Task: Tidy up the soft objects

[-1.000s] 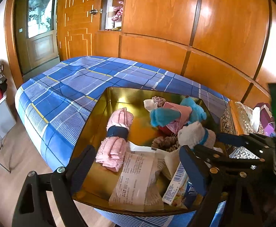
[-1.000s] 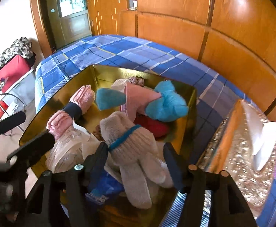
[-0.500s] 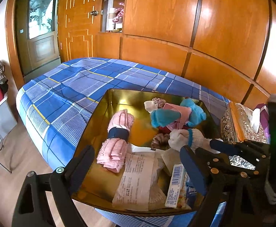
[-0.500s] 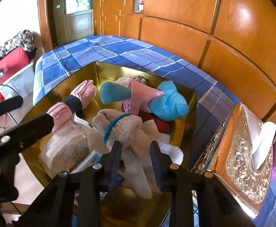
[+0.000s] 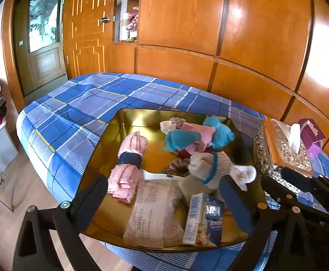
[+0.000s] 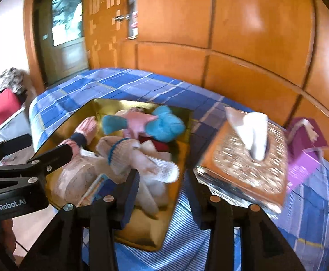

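A gold tray (image 5: 128, 122) lies on the blue plaid bed and holds soft things. Among them are a pink roll with a navy band (image 5: 128, 158), blue fluffy pieces around a pink cloth (image 5: 180, 139), and a white knit glove with a blue cuff (image 5: 211, 169). My left gripper (image 5: 164, 201) stands wide open over the tray's near edge, above a plastic bag with a paper slip (image 5: 150, 212). My right gripper (image 6: 163, 194) hangs over the tray's right rim and its jaws are opening. The glove (image 6: 128, 155) lies by its left finger and the pads do not press on it.
An ornate tissue box (image 6: 243, 162) stands right of the tray (image 6: 150, 230), with a purple box (image 6: 306, 140) beyond it. A tissue pack (image 5: 206, 219) lies in the tray's near corner. Wooden panels back the bed. The bed edge drops to the floor at the left.
My right gripper closed on the white glove, then swung right and parted its jaws off it. The glove shifted rightward in the tray. My left gripper opened a little wider.
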### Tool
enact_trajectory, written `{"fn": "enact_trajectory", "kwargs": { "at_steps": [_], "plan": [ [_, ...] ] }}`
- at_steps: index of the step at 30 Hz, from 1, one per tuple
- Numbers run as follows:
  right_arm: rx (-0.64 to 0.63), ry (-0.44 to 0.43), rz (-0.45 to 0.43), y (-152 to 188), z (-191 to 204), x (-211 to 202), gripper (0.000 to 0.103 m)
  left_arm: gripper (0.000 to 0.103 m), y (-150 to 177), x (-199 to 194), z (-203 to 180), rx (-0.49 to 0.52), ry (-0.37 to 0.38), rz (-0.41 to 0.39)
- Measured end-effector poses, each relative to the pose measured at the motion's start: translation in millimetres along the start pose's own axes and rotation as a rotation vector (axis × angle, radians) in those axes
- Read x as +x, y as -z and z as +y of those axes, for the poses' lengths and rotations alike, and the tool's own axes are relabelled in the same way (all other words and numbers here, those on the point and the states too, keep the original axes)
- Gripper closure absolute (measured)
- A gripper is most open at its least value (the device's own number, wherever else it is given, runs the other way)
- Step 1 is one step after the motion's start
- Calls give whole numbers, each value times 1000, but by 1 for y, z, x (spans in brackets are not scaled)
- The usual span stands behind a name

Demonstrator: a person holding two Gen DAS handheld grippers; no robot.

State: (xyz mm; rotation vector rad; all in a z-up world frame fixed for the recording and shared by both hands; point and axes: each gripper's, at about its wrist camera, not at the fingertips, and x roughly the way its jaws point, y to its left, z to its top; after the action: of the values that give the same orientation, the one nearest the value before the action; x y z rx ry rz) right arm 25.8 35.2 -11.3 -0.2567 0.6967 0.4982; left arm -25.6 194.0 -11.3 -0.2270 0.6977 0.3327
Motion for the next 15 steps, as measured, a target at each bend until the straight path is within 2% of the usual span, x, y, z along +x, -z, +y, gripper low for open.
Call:
{"fn": "enact_trajectory", "kwargs": {
  "at_steps": [2, 7, 15],
  "plan": [
    [35, 30, -5, 4, -7, -4, 57, 1, 2, -3, -6, 11, 5, -9],
    [119, 79, 3, 15, -28, -9, 56, 0, 6, -9, -20, 41, 14, -15],
    [147, 107, 6, 23, -38, -14, 56, 0, 9, -12, -29, 67, -3, -23]
  ]
}}
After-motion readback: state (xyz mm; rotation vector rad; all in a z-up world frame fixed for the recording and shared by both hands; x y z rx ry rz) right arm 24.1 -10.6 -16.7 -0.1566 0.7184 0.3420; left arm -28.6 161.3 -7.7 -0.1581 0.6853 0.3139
